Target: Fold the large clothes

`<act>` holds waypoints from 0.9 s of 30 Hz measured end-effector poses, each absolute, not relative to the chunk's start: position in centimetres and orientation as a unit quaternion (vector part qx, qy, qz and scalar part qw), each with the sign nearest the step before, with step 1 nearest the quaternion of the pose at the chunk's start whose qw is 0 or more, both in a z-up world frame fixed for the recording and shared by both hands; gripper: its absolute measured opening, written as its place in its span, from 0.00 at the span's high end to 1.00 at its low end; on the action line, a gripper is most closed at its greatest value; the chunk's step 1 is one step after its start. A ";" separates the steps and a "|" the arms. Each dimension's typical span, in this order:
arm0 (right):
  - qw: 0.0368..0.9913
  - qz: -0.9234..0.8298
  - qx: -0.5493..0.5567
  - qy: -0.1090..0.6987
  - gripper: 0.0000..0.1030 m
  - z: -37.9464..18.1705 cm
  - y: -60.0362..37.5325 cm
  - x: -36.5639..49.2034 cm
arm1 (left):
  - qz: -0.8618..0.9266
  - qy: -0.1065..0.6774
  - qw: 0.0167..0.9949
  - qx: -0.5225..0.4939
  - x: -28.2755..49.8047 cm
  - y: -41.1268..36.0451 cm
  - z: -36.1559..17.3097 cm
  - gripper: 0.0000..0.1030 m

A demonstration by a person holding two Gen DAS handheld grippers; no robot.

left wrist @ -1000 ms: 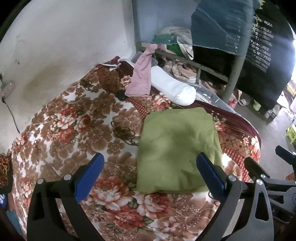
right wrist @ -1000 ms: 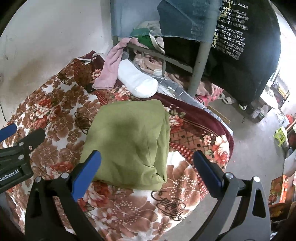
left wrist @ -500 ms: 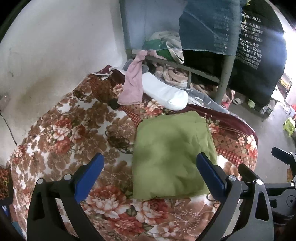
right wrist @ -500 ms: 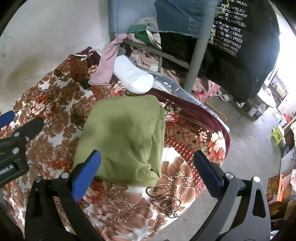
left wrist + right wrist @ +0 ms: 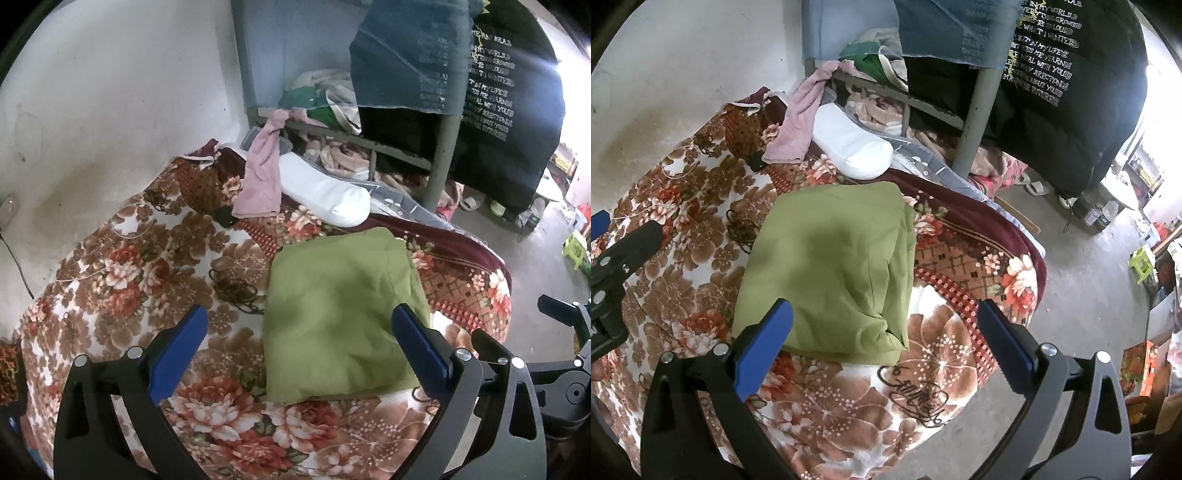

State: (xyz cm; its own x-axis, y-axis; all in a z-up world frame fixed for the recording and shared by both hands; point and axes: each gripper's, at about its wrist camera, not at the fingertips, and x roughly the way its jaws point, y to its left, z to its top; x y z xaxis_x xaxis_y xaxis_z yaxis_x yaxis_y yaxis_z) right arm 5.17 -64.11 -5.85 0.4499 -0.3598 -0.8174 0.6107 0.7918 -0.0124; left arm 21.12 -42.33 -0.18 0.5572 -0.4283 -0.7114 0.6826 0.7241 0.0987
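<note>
Floral blanket (image 5: 155, 266) bears folded green garment (image 5: 340, 317) — concrete floor (image 5: 1082, 266) beside.

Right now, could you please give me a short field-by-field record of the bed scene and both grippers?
garment: folded olive-green cloth, lying flat in a rectangle
surface: brown floral blanket on the bed
behind garment: white bolster pillow with a pink towel draped beside it
left gripper: open, fingers holding nothing, above the blanket
right gripper: open, fingers holding nothing, above the cloth's near edge
contact with cloth: none visible
fold state: appears finished
</note>
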 end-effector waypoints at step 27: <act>0.836 -0.288 0.147 0.443 0.05 -6.1 -63.9 5.0 | -0.317 0.369 0.855 0.177 21.1 -42.4 -0.5 0.05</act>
State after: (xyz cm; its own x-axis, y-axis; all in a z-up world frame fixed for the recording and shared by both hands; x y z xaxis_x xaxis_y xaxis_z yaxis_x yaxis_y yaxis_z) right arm 5.02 -63.92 -6.08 0.4420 -0.3522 -0.8250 0.6119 0.7909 -0.0098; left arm 21.14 -42.39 -0.54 0.5266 -0.4113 -0.7440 0.6733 0.7361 0.0696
